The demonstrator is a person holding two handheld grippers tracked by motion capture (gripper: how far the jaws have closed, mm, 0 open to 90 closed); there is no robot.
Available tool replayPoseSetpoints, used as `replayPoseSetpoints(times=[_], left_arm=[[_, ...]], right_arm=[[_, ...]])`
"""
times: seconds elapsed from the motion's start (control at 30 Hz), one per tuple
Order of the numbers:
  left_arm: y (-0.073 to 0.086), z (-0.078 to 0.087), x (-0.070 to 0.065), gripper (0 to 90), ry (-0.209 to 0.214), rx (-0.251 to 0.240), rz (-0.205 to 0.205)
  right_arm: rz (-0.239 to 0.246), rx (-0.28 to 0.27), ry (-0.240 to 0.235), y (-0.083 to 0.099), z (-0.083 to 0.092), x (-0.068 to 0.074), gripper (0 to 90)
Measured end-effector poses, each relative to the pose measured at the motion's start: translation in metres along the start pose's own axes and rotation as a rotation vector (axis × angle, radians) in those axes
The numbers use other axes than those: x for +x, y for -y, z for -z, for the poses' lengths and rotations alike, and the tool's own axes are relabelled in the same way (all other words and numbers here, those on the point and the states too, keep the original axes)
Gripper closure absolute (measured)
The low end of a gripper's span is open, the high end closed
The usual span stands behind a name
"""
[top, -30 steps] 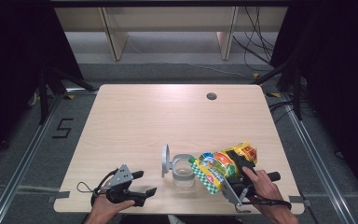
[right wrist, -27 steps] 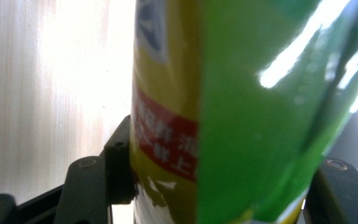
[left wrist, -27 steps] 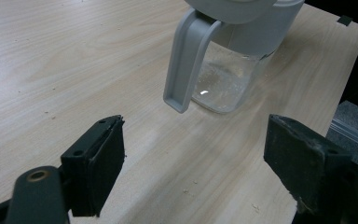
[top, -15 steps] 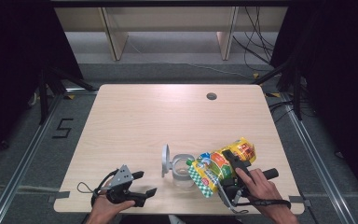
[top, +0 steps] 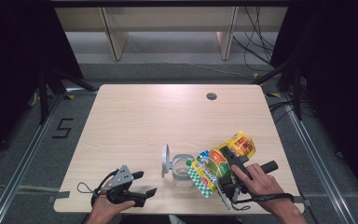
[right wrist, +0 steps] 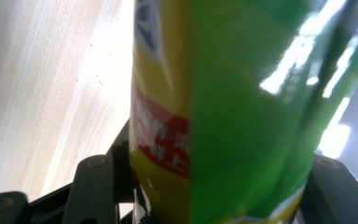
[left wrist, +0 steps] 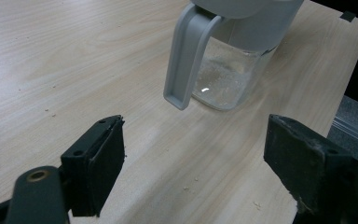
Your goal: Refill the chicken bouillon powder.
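A clear jar (top: 182, 170) with a grey rim stands near the table's front edge, its grey lid (top: 166, 160) flipped up on its left side. My right gripper (top: 227, 164) is shut on a yellow, green and orange snack bag (top: 219, 161), which lies tilted with its lower end beside the jar's mouth. Its jaws have just been closing on the bag (right wrist: 223, 107), which is squeezed between them in the right gripper view (right wrist: 214, 186). My left gripper (top: 148, 183) rests open at the front left. It faces the jar (left wrist: 228, 74) and its grey lid (left wrist: 186, 60), with nothing between its pads (left wrist: 98, 163).
The light wooden table (top: 144, 116) has a small round hole (top: 211, 96) at the back right. Crumbs lie on the wood in front of the left gripper. Dark floor and metal rails surround the table, and shelf legs stand behind it.
The right hand has shifted the bag slightly toward the jar. The left gripper has stayed where it was.
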State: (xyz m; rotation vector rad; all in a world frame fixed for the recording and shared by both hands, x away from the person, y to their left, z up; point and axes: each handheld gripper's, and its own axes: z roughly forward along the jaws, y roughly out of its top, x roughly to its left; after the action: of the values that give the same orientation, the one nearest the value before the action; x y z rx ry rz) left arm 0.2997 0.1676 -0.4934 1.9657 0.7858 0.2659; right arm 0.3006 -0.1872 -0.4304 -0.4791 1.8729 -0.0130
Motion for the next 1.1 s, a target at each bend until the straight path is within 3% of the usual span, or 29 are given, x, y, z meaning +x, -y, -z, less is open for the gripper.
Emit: replayPoseSetpoints(times=[0.13,0.17,0.23,0.4,0.5,0.57,0.7,0.77,1.1], left_arm=[[0.000,0.000,0.000,19.8,-0.001,-0.004,0.005],[0.000,0.000,0.000,19.8,-0.001,-0.004,0.005],[0.000,-0.001,-0.001,19.8,0.001,-0.013,0.015],[0.000,0.000,0.000,19.8,0.001,-0.007,0.010],[0.000,0.000,0.000,19.8,0.000,-0.006,0.008],[0.000,0.000,0.000,19.8,0.000,-0.005,0.008],[0.000,0.000,0.000,19.8,0.000,-0.007,0.010],[0.000,0.000,0.000,19.8,0.001,-0.005,0.006],[0.000,0.000,0.000,19.8,0.001,-0.004,0.006]], right_arm=[[0.015,0.009,-0.004,0.002,0.000,-0.001,44.8],[0.059,0.010,-0.010,0.001,0.000,-0.005,44.8],[0.080,-0.002,0.002,0.000,-0.001,-0.007,45.2],[0.064,0.009,0.000,0.000,0.000,-0.006,46.2],[0.082,0.012,0.004,0.000,0.000,-0.008,46.2],[0.155,0.020,0.010,-0.001,0.001,-0.013,46.3],[0.165,0.025,0.010,-0.001,0.002,-0.014,46.3],[0.194,0.020,0.014,-0.001,0.002,-0.016,46.4],[0.181,0.041,0.022,-0.001,0.004,-0.015,46.5]])
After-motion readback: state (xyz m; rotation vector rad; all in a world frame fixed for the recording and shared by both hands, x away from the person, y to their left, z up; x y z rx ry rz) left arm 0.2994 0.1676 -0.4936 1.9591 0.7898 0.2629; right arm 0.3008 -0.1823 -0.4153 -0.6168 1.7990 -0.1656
